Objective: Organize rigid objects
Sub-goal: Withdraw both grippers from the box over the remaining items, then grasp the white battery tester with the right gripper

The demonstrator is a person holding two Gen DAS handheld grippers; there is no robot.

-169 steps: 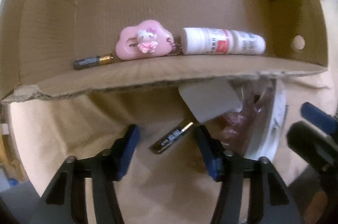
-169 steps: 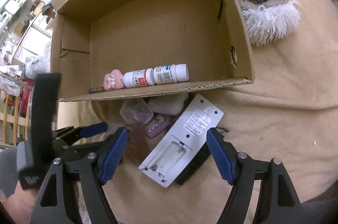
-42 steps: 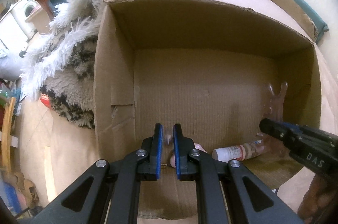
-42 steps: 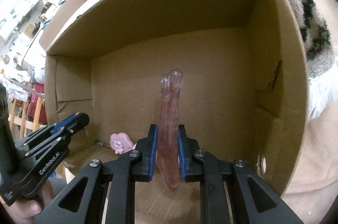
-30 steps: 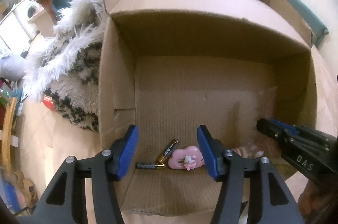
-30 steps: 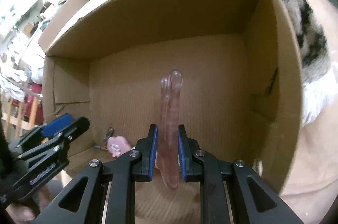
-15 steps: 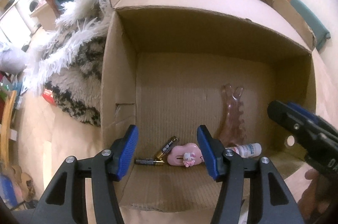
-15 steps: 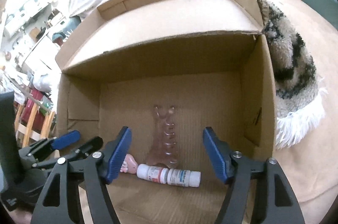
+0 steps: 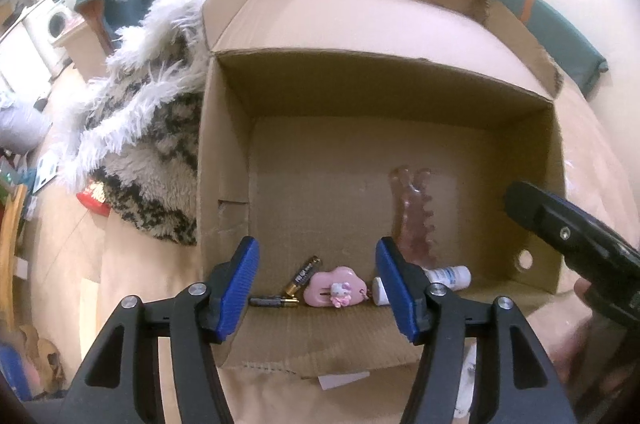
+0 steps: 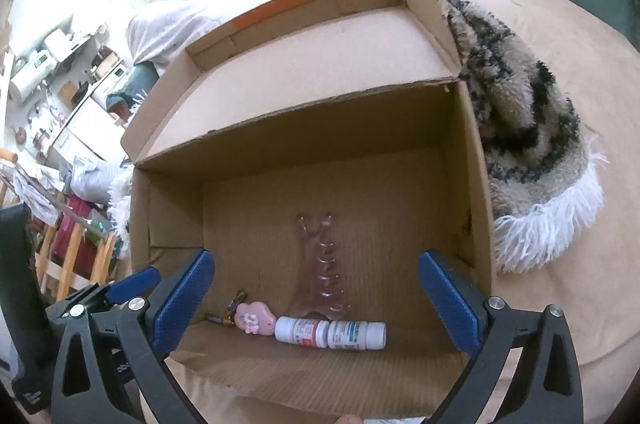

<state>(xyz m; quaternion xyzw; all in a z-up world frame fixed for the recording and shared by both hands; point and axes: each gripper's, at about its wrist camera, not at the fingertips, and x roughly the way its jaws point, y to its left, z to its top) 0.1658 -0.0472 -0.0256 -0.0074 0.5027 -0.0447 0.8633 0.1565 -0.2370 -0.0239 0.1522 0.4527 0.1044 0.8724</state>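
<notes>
Inside the cardboard box (image 10: 468, 183), which lies on its side with its opening toward both cameras, a short row of small things sits along the near edge of the lower wall. Two batteries (image 9: 298, 284) lie at the left end of the row, one flat and one angled up against it. Just right of them is a pink cloud-shaped charm (image 9: 334, 290) with a little cat figure on it, and it touches the cap of the first of two white pill bottles (image 10: 332, 334), which lie end to end on their sides. Behind the bottles a translucent pink hair claw (image 10: 318, 264) stands nearly upright, leaning against the back panel of the box, its foot just beside the bottles.

The right gripper (image 10: 316, 300) hovers in front of the box opening with its blue pads spread as wide as they go and still opening; nothing is between them, and the hair claw stands free, well beyond the fingertips. The left gripper (image 9: 318, 288) is half spread and opening slightly, also empty, above the near edge of the box in front of the batteries and charm.

Beside the box, on the tan bedcover (image 10: 580, 83), lies a shaggy black-and-white throw (image 10: 528, 127).
</notes>
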